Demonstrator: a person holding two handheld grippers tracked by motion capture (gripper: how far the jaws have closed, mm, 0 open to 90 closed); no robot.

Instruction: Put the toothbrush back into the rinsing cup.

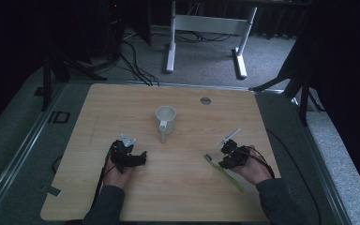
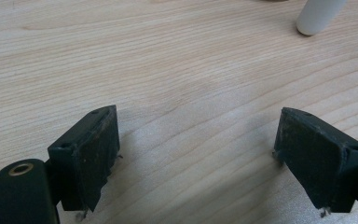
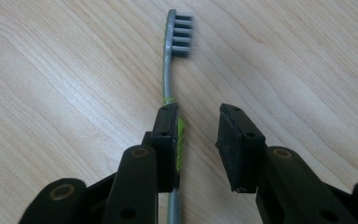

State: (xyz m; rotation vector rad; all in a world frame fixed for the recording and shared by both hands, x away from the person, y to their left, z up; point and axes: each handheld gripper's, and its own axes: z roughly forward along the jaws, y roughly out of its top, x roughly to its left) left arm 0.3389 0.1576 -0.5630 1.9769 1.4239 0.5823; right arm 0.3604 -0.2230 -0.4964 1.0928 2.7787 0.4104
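Observation:
A grey and green toothbrush [image 3: 168, 79] lies flat on the wooden table [image 1: 183, 187], its bristle head pointing away from me. My right gripper [image 3: 198, 116] is low over its handle. The handle lies against the inner face of the left jaw, and the right jaw stands clear of it, so the grip is not closed. In the high view the toothbrush [image 1: 222, 171] lies at the right front under that gripper [image 1: 218, 159]. My left gripper [image 2: 196, 126] rests open on bare wood at the left front [image 1: 138, 157], with nothing between its fingers.
A white mug [image 1: 165, 117] stands at the table's middle, its handle [image 2: 318, 16] pointing toward me. A thin pale stick [image 1: 229, 137] lies just beyond the right gripper. A round grommet [image 1: 206, 100] sits near the far edge. Desk legs and cables are on the floor beyond.

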